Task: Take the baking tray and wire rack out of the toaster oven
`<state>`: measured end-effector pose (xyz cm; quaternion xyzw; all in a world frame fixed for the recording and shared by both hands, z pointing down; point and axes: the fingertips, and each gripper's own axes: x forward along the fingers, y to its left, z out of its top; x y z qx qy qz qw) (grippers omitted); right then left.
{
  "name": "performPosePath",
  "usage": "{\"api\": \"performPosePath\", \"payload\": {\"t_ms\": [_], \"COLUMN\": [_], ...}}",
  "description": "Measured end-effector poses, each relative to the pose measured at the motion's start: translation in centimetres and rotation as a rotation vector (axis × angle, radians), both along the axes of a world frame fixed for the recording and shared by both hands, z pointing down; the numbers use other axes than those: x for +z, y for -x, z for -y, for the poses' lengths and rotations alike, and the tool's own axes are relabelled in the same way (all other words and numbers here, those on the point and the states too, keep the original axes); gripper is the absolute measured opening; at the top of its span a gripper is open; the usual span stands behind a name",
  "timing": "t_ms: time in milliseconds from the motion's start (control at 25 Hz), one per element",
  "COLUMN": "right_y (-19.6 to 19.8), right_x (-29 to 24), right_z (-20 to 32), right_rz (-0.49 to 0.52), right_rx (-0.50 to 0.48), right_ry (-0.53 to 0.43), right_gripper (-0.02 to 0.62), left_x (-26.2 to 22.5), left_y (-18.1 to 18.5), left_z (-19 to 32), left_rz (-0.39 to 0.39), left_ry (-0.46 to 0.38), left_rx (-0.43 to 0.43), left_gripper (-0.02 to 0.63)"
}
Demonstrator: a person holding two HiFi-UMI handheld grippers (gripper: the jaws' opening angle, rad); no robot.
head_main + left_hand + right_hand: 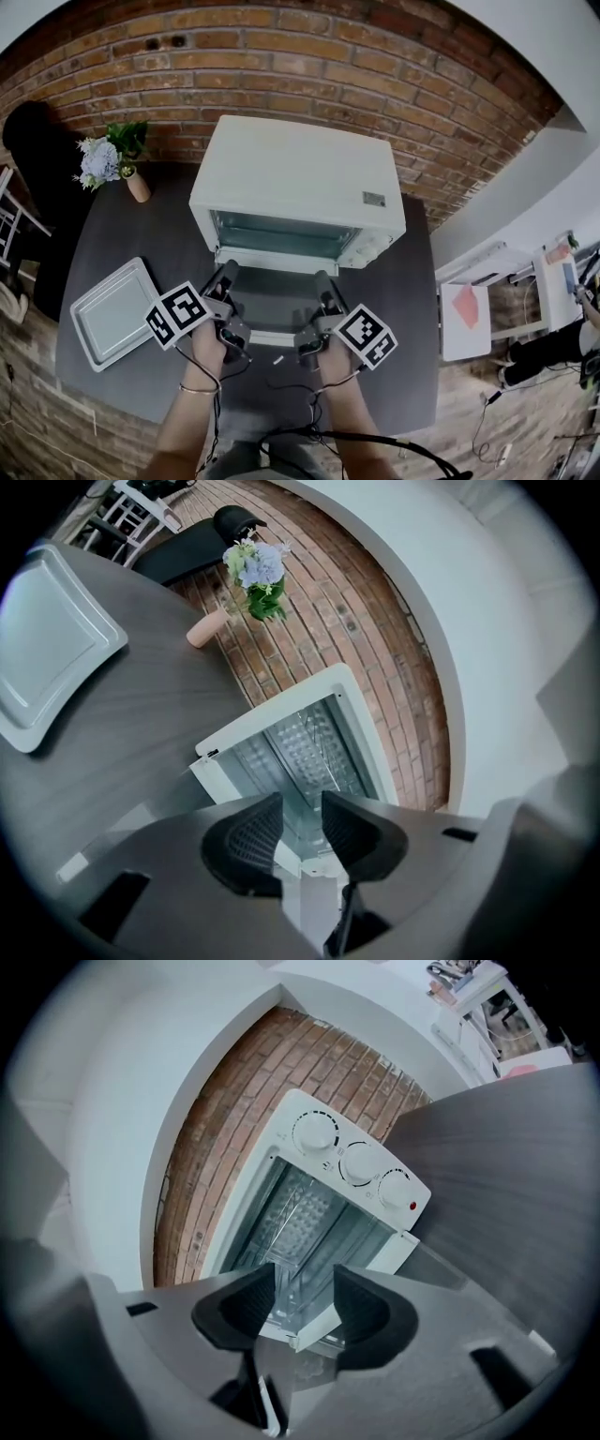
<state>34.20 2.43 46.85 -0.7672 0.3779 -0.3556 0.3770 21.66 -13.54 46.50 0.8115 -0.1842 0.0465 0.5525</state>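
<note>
The white toaster oven (300, 183) stands at the back of the dark table, its glass door (272, 305) folded down toward me. Inside, a wire rack (314, 747) (300, 1218) shows as a grid in both gripper views. A grey baking tray (114, 311) (47, 658) lies on the table to the oven's left. My left gripper (228, 272) (302, 819) and right gripper (322, 279) (305, 1293) hover side by side over the lowered door and point into the oven mouth. Both are open with nothing between the pads.
A vase of flowers (117, 159) (248, 574) stands at the table's back left, by the brick wall (309, 66). Three knobs (361, 1162) line the oven's right side. A white side table (469, 319) is off to the right. Cables trail below my hands.
</note>
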Motion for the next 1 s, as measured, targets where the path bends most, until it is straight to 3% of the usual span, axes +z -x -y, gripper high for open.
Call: {"api": "performPosePath", "payload": {"t_ms": [520, 720, 840, 1000], "right_y": [-5.4, -6.7, -7.4, -8.2], "right_x": [-0.3, -1.1, -1.2, -0.5], "right_z": [2.2, 3.5, 4.4, 4.6], "right_rz": [-0.047, -0.070, -0.072, -0.028], "right_rx": [0.063, 0.068, 0.068, 0.119], "right_ry": [-0.114, -0.147, -0.161, -0.155], "right_gripper": [0.176, 0.173, 0.173, 0.169], "left_x": [-1.1, -1.3, -0.8, -0.7], "left_y": [-6.2, -6.8, -7.0, -7.7], "left_z": [2.0, 2.9, 3.5, 4.4], "left_rz": [-0.119, -0.162, -0.161, -0.176], "left_ry": [-0.063, -0.080, -0.046, -0.056], "left_rx": [0.005, -0.039, -0.075, -0.084], "left_gripper": [0.115, 0.114, 0.114, 0.114]}}
